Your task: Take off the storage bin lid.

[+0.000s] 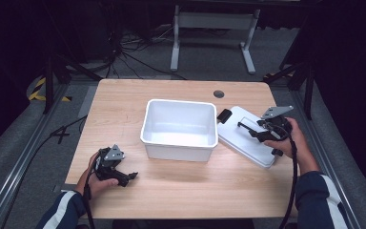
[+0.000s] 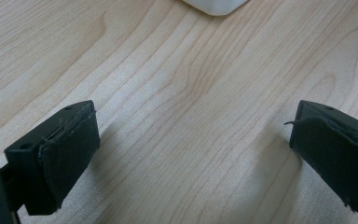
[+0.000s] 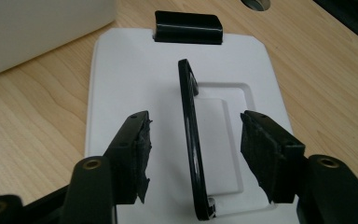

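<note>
An empty white tub (image 1: pixel 179 129) stands in the middle of the wooden table (image 1: pixel 124 102). Its flat white lid (image 1: pixel 245 136) lies to its right, with a black clip (image 1: pixel 224 115) at the near-tub end and a raised black handle (image 1: pixel 248 127). My right gripper (image 1: pixel 259 131) is open over the lid. In the right gripper view the upright handle (image 3: pixel 190 140) stands between the open jaws of the right gripper (image 3: pixel 195 154), touching neither pad. My left gripper (image 1: pixel 127 179) rests open near the table's front left, with bare wood between its pads (image 2: pixel 70 149).
A round cable hole (image 1: pixel 218 94) sits in the table's far right part. A corner of the tub (image 2: pixel 216 5) shows at the top of the left gripper view. Table legs and cables lie on the floor beyond the table.
</note>
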Action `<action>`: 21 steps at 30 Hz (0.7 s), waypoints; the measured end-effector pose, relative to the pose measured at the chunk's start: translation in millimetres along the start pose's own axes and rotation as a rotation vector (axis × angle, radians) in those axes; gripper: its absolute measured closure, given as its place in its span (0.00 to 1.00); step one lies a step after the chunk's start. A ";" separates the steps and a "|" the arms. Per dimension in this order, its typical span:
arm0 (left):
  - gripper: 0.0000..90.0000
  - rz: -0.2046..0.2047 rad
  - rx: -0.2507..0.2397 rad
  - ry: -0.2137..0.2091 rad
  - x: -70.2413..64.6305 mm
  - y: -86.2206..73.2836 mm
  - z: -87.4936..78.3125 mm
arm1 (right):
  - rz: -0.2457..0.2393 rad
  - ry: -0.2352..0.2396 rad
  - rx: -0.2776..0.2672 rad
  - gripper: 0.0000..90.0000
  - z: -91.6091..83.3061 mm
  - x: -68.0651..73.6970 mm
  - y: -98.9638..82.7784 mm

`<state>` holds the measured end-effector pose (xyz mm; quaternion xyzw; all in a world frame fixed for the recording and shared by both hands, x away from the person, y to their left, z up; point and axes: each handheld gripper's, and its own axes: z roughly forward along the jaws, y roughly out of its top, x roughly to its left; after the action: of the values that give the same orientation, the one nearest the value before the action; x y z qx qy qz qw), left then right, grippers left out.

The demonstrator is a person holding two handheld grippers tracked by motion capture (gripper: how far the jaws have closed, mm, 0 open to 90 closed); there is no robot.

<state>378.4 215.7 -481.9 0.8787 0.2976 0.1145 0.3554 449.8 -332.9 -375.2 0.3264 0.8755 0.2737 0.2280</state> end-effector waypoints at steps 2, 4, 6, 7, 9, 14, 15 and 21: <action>0.02 -0.001 0.000 0.001 -0.1 -0.1 0.0 | -0.010 -0.007 -0.006 0.46 -3.6 3.2 1.5; 0.02 -0.008 0.000 0.004 -0.9 -0.5 -0.3 | -0.013 -0.018 -0.026 0.44 -10.5 8.0 1.7; 0.02 -0.015 0.000 0.009 -1.8 -0.8 -0.5 | -0.006 -0.043 -0.037 0.41 -15.7 10.5 1.2; 0.02 -0.015 0.000 0.009 -1.8 -0.8 -0.5 | -0.006 -0.043 -0.037 0.41 -15.7 10.5 1.2; 0.02 -0.004 -0.002 0.013 -1.1 -0.7 -0.7 | -0.007 -0.046 -0.046 0.40 -21.1 13.1 -0.1; 0.02 -0.008 -0.004 0.015 -1.6 -1.1 -0.9 | -0.002 -0.043 -0.060 0.39 -33.5 16.4 -6.1; 0.02 -0.009 -0.004 0.015 -1.6 -1.1 -0.9 | -0.001 -0.044 -0.063 0.38 -36.1 17.5 -8.0; 0.03 -0.009 -0.004 0.015 -1.6 -1.1 -0.9 | -0.010 -0.042 -0.082 0.38 -48.4 26.0 -21.2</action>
<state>376.2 215.8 -482.1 0.8758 0.3037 0.1201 0.3554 394.6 -344.3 -358.2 0.3181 0.8603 0.3012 0.2608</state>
